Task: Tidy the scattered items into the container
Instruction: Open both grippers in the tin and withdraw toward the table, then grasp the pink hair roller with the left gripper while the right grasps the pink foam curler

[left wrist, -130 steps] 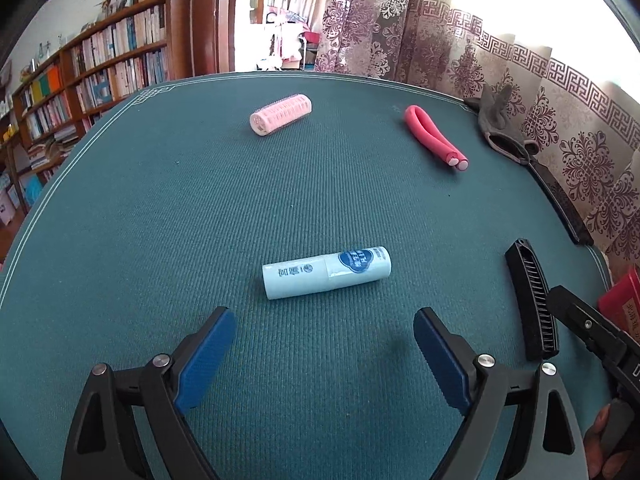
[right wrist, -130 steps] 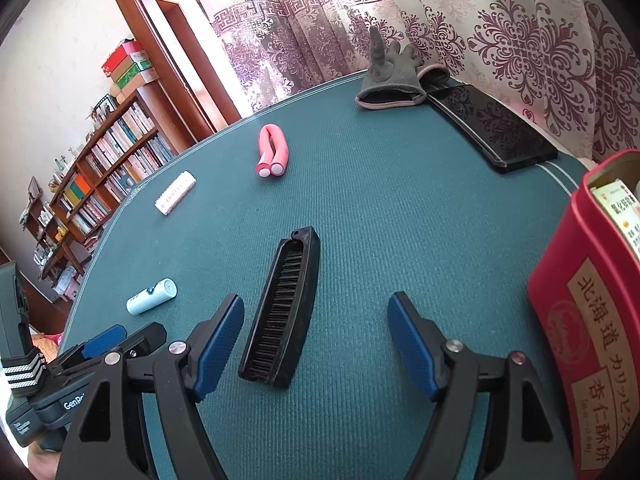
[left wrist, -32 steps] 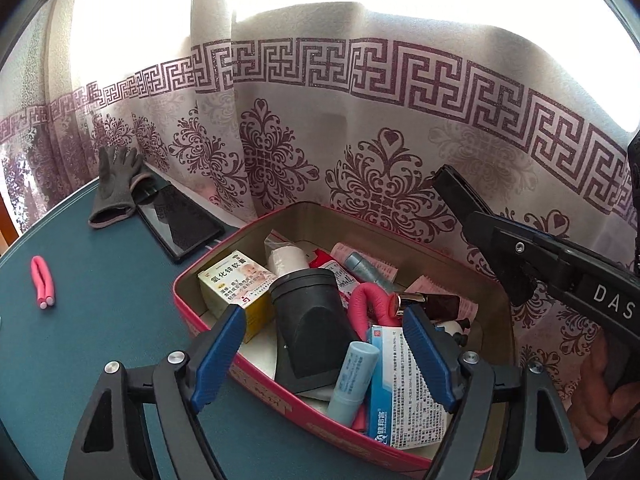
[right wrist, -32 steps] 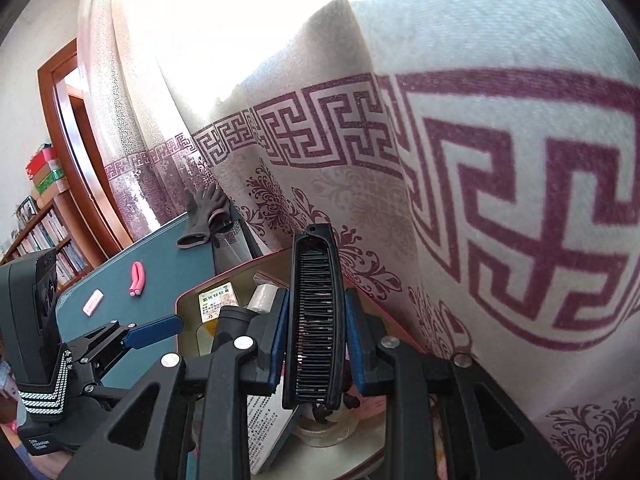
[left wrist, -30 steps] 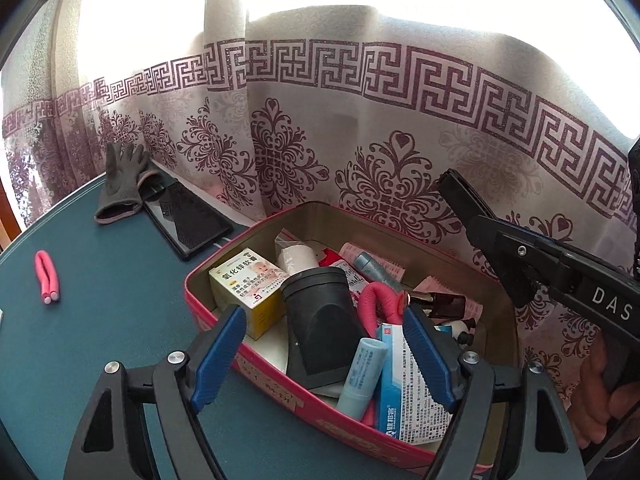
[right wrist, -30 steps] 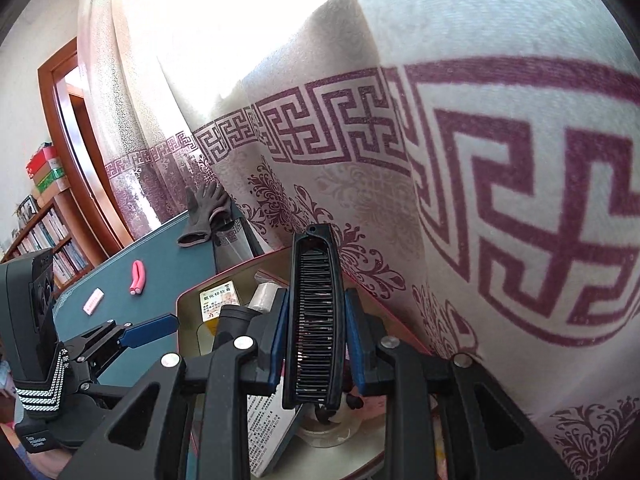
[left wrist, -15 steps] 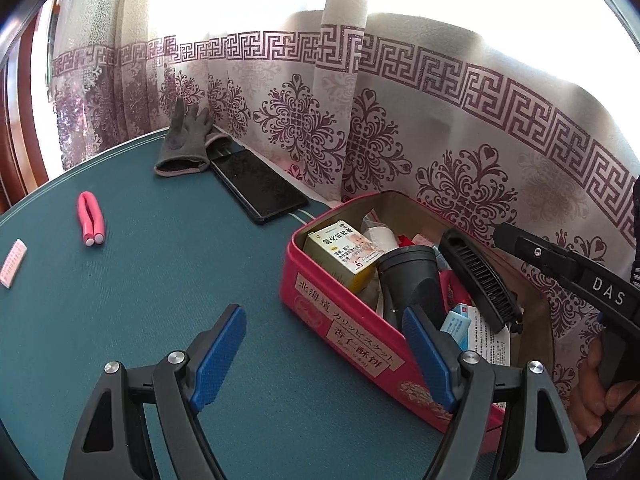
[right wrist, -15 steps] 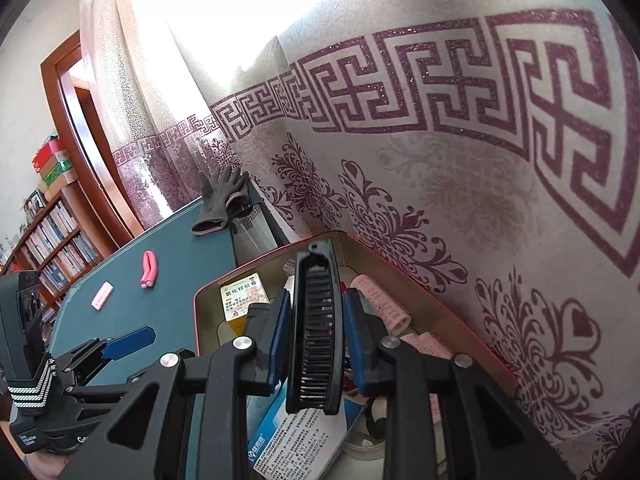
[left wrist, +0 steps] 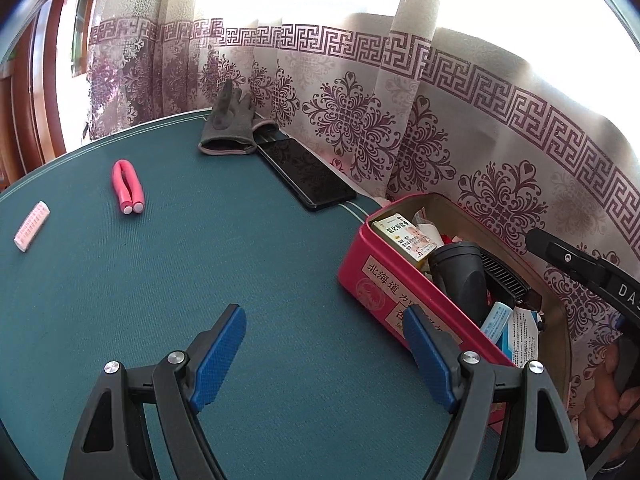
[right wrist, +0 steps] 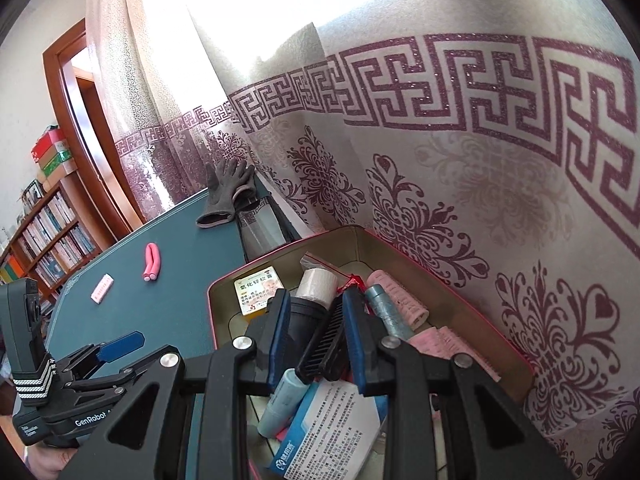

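Two grippers share this moment. The right gripper hangs over the red tin, its blue pads set close together around a black comb; the comb leans against the right pad, tilted, and whether the left pad touches it cannot be told. The comb's lower end is lost among the tin's clutter: a black funnel-shaped piece, a yellow medicine box, a pale blue tube and pink hair rollers. The tin's near corner is cut off by the gripper's own frame. The left gripper holds its jaws spread wide with nothing between them, over the green tablecloth. Farther off lie a pink bendy curler, a pink roller, a grey glove and a black tablet.
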